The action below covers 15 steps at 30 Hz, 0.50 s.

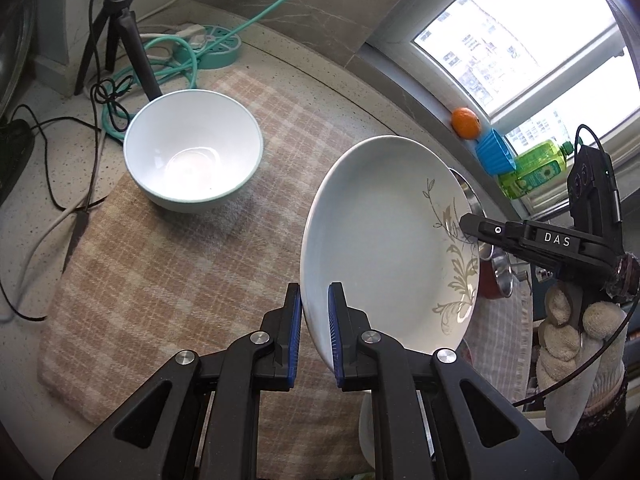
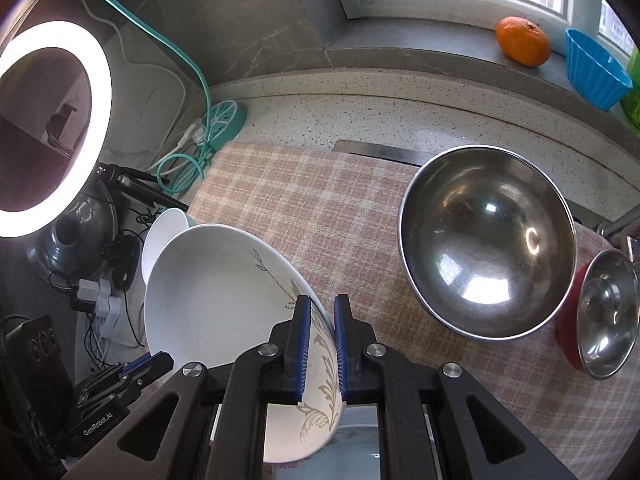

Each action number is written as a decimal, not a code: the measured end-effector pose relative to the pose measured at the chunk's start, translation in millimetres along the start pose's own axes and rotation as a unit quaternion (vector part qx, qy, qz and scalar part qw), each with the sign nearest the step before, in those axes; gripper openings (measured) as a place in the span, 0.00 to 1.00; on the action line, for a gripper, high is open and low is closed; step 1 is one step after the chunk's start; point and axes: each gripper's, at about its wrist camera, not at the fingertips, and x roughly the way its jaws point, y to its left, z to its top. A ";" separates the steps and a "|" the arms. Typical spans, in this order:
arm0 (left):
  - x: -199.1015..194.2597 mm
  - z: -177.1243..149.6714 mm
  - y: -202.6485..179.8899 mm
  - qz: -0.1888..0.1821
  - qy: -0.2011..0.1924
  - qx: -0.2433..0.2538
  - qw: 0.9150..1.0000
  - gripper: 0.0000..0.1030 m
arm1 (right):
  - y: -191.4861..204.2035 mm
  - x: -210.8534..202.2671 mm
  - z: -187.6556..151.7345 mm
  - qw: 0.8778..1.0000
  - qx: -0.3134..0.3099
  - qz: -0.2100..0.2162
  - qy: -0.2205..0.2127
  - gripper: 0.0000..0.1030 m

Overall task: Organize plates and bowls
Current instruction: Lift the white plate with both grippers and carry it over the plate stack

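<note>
While both my left gripper (image 1: 314, 336) and right gripper (image 2: 322, 350) pinch the white leaf-patterned plate (image 1: 384, 240), I should keep it level, steering it toward the white round bowl (image 1: 192, 152) at ten o'clock.

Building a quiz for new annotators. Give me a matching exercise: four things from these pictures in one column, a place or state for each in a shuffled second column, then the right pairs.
Things:
1. white plate with leaf pattern
2. white bowl with teal rim
3. steel bowl
4. orange

Places or states:
A. on the window sill, beside a blue cup
B. lifted and tilted, its rim clamped on opposite sides by the left gripper and the right gripper
C. upright and empty on the checked cloth, near the black tripod
D. empty on the checked cloth, next to a red pot with a steel lid

Pairs: 1-B, 2-C, 3-D, 4-A
</note>
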 end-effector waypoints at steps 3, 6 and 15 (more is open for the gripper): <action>3.6 -1.6 -5.8 -0.008 0.010 0.011 1.000 0.11 | -8.2 -8.5 -7.2 1.000 0.013 -0.004 -0.006 0.10; 8.1 -2.5 -11.9 -0.014 0.020 0.023 0.999 0.11 | -17.8 -16.9 -16.0 1.000 0.028 -0.006 -0.011 0.10; 20.9 -8.5 -33.4 -0.028 0.047 0.059 0.997 0.11 | -53.1 -29.5 -50.6 0.996 0.082 -0.014 -0.017 0.10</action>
